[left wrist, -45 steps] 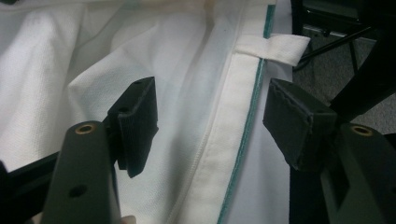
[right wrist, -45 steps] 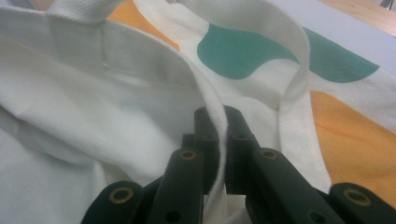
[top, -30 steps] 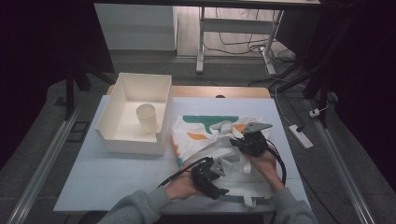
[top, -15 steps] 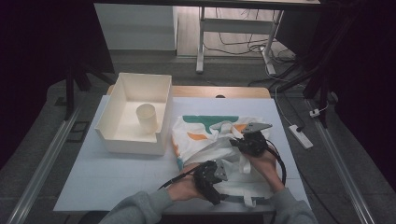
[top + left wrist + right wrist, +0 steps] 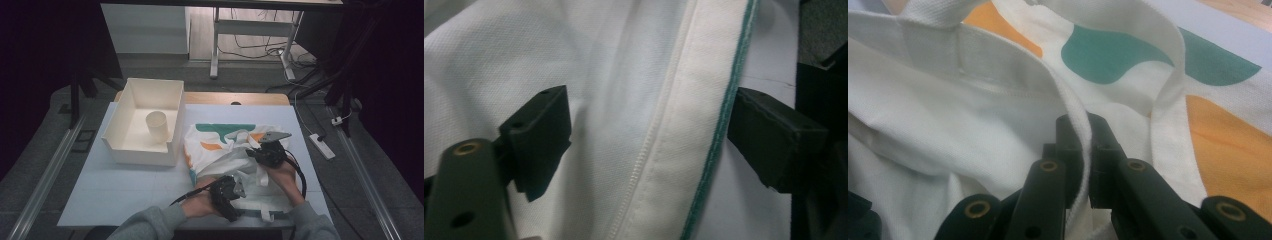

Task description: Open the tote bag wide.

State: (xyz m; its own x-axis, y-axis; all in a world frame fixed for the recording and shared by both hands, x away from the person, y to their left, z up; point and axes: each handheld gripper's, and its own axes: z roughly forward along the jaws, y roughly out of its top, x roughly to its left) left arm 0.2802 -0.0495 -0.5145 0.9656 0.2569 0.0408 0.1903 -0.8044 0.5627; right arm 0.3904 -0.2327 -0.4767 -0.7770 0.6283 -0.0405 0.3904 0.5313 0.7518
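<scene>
Meanwhile, right gripper (image 5: 1087, 150) pinching a fold of the white tote bag (image 5: 225, 150) lying crumpled on the table (image 5: 125, 190) beside the cream box (image 5: 145, 120), left gripper (image 5: 649, 145) having just been opening, jaws standing wide astride the bag's green-edged hem (image 5: 719, 135), pads not pressing it

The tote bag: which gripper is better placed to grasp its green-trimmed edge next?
Probably the left gripper: its open jaws straddle the tote bag's green-trimmed edge. The right gripper is shut on a fold.
</scene>
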